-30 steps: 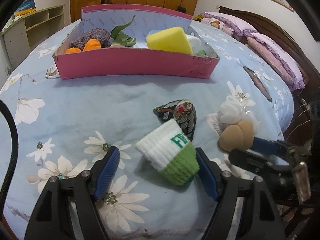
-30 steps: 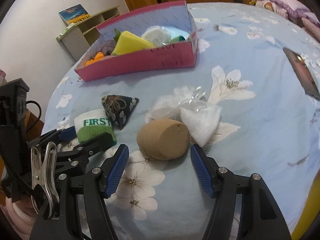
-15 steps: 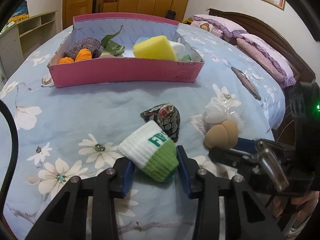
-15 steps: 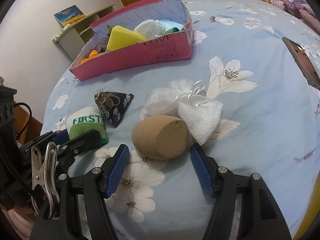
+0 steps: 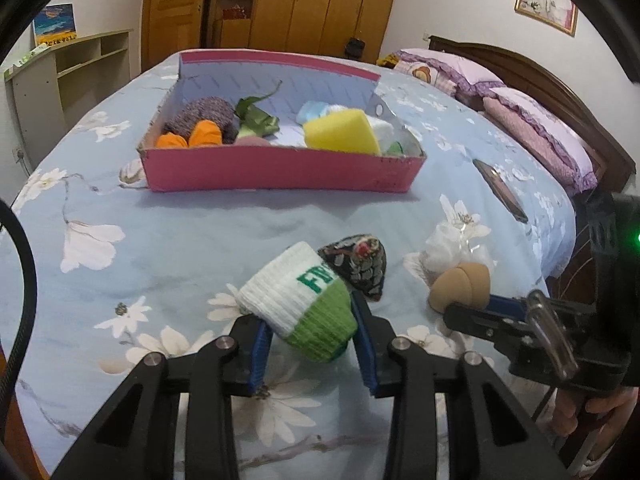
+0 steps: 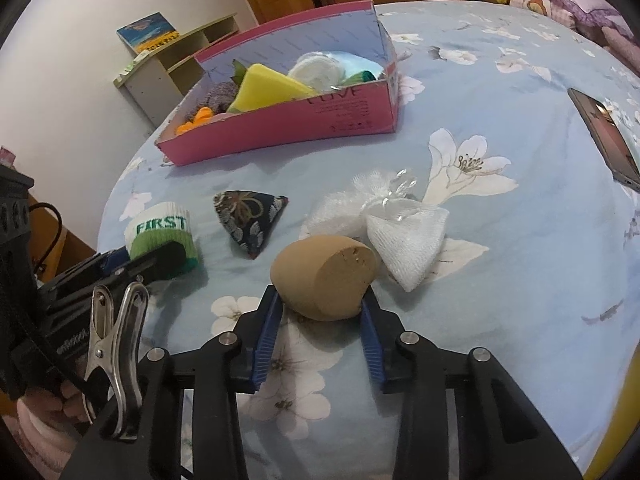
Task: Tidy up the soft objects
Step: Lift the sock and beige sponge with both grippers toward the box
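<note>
- The left claw (image 5: 312,338) is clamped on a rolled knit band (image 5: 298,306), white on one half and green on the other with green letters; its blue pads (image 5: 259,354) press both sides of the green end
- From the left wrist view the band looks raised just off the bedspread (image 5: 192,240), with its shadow beneath it
- The right claw (image 6: 322,320) has its jaws closing around a tan egg-shaped sponge (image 6: 325,277); the blue pads (image 6: 269,332) sit against the sponge on both flanks, and the sponge rests on the bedspread with its flat cut face turned right
- A white mesh pouch (image 6: 404,236) with a shiny ribbon lies touching the sponge on its far right side
- A dark patterned triangular bean bag (image 6: 250,218) lies between the knit band and the sponge, apart from both in the right wrist view; in the left wrist view it sits just behind the band
- A pink cardboard tray (image 5: 280,170) stands farther up the bed, well apart from the claws. Inside it are a yellow sponge block (image 5: 340,136), a purple-grey knit piece (image 5: 200,114) with two orange pieces (image 5: 188,138) beside it, a green leafy item (image 5: 256,120) and white and pale blue soft things at the right end
- A dark phone (image 6: 604,132) lies flat on the bedspread to the right of the tray
- Pillows in purple cases (image 5: 532,120) line the headboard side of the bed, and a low shelf unit (image 5: 68,76) stands by the wall on the left
- A person's fingers (image 5: 592,412) grip the handle of the right tool at the lower right of the left wrist view
</note>
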